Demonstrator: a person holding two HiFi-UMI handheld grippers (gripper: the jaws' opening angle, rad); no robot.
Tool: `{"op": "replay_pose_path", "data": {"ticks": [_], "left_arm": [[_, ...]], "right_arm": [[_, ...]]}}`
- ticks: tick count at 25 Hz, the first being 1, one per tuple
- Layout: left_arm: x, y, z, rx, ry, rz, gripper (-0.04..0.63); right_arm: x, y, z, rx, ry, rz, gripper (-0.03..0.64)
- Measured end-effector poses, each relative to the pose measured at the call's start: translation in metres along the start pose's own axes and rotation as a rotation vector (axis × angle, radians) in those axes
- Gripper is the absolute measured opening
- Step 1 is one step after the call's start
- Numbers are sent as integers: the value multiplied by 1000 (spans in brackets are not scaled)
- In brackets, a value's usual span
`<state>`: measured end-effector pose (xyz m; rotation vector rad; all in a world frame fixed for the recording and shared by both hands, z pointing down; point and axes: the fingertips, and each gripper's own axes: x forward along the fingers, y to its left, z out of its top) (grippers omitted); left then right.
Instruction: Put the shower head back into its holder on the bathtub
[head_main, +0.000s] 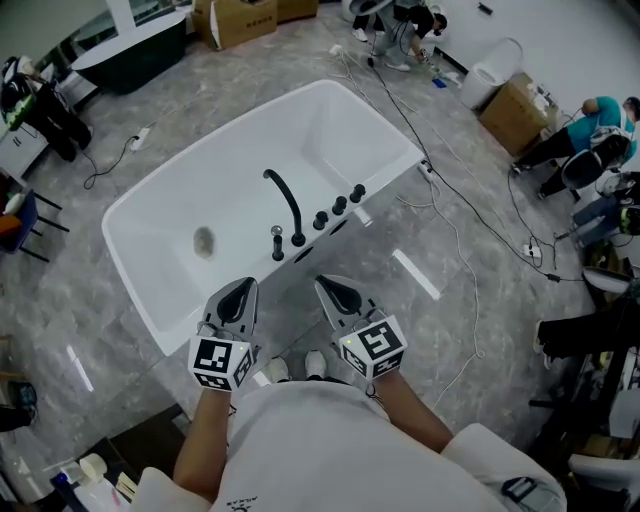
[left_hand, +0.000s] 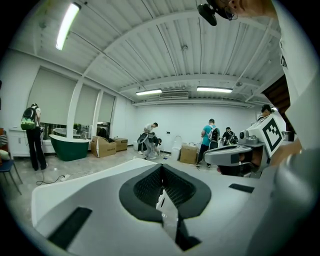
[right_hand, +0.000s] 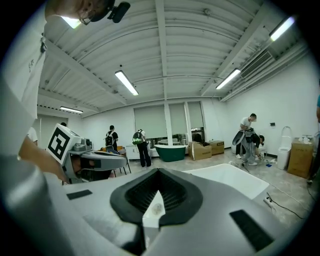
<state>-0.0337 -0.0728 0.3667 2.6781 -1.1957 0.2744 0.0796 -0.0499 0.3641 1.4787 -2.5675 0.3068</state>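
Left tool (head_main: 244, 290) and right tool (head_main: 328, 288) hover at six o'clock, both pressed together, empty. Shower head (head_main: 277, 240) seems seated upright on the bathtub (head_main: 140, 240) rim, nine o'clock of the tap (head_main: 288, 205). Job looks done, nothing left.

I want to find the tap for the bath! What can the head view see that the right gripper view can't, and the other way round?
Only the head view shows the black faucet on the white bathtub, the drain and the person's shoes. Only the right gripper view shows the ceiling lights and the windows. Both show the white bathtub, the left gripper and the right gripper, its jaws shut with nothing held.
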Motion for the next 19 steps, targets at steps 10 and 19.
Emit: {"op": "replay_pose_path", "data": {"ticks": [10,19], "left_arm": [[-7,-3,0,5,-2,25,12],[-17,4,-3,9,-2,39,12]], "right_arm": [[-1,3,-1,-16,11,25,18],[2,12,-3,-26,13,37,18]]}}
